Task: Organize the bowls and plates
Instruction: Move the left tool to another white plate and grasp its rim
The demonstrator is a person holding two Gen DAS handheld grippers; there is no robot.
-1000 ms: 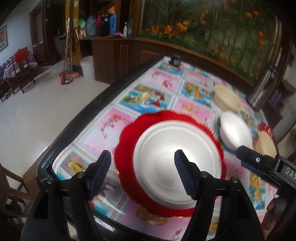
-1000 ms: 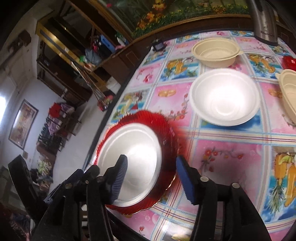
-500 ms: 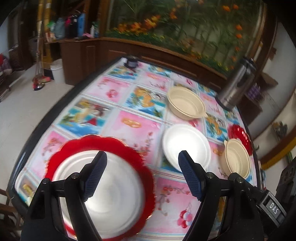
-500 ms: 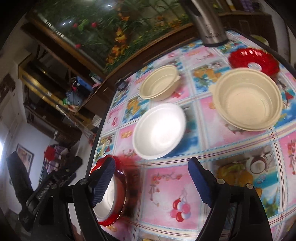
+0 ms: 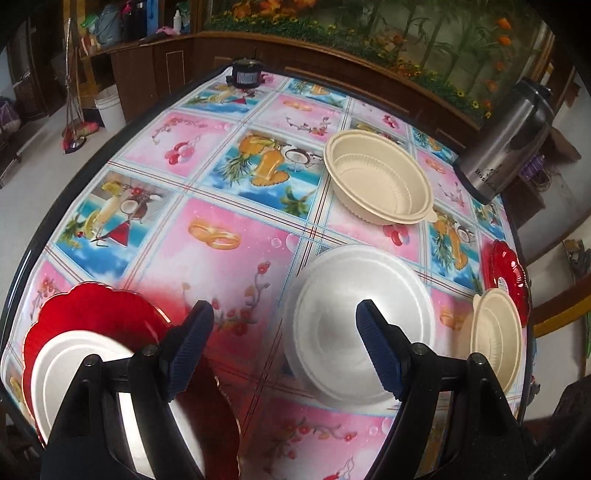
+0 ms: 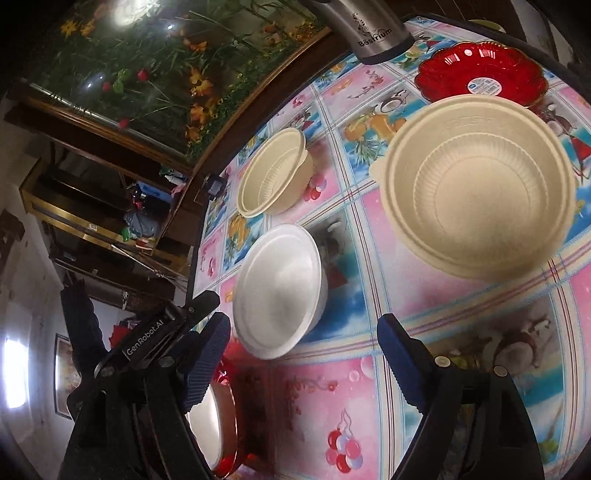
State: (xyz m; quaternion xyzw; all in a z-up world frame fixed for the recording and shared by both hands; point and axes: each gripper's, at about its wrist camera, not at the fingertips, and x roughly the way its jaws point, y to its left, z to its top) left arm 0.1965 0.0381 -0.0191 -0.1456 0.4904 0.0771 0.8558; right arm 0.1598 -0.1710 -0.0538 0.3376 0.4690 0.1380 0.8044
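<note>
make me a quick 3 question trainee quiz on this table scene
1. True or false: the white plate sits on a red plate.
2. What lies between the left gripper fingers in its view? A) flask B) white bowl C) nothing but cloth
3. How many beige bowls are on the table?

Key: 1 true; 2 B; 3 two, the far one and the near one.

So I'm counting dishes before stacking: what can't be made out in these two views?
- White plate on the red plate: left wrist view, near half behind the left tongs; blurred.
- Second red plate: left wrist view, partly behind a beige bowl.
- Flask: right wrist view, top cut off.
</note>
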